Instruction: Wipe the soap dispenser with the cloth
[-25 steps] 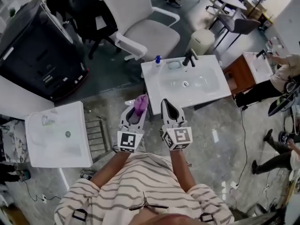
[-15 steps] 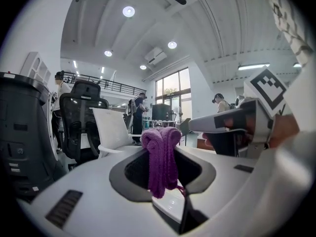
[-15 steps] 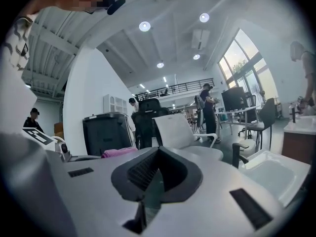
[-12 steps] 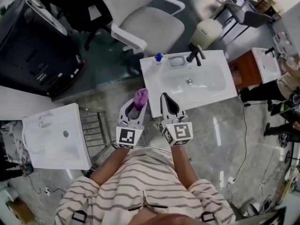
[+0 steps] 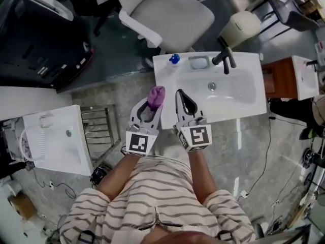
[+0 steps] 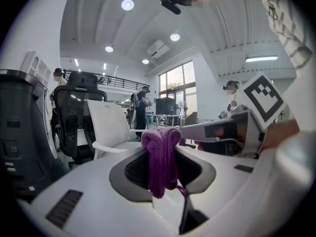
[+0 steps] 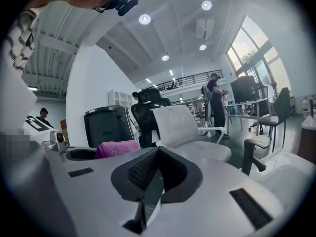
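In the head view, your left claw [image 5: 151, 105] held the purple cloth [image 5: 156, 95] pinched at its tips. The bundle poked up past them, right at the left edge of the white sink [image 5: 166, 83]. Your right claw [image 5: 180, 94] was closed on nothing and sat over the sink's near rim.

The soap dispenser [image 5: 174, 59] stood at the sink's far left corner, above and slightly right of the cloth in the frame. From on top only its blue pump head showed, so I judged it upright. Your left claw was the nearer one, with only bare rim between cloth and dispenser. A soap dish [image 5: 199, 62] and the dark faucet [image 5: 226, 61] sat to the dispenser's right, close enough to catch a wide swipe. A white chair [image 5: 170, 19] stood beyond the sink.

In the left gripper view, the cloth filled the gap between the jaws and hung down in a knot. The chair lay ahead to the left, and the dispenser did not show.

In the right gripper view, the jaws met with nothing between them. The cloth showed at the left, and I could not find the dispenser there either.
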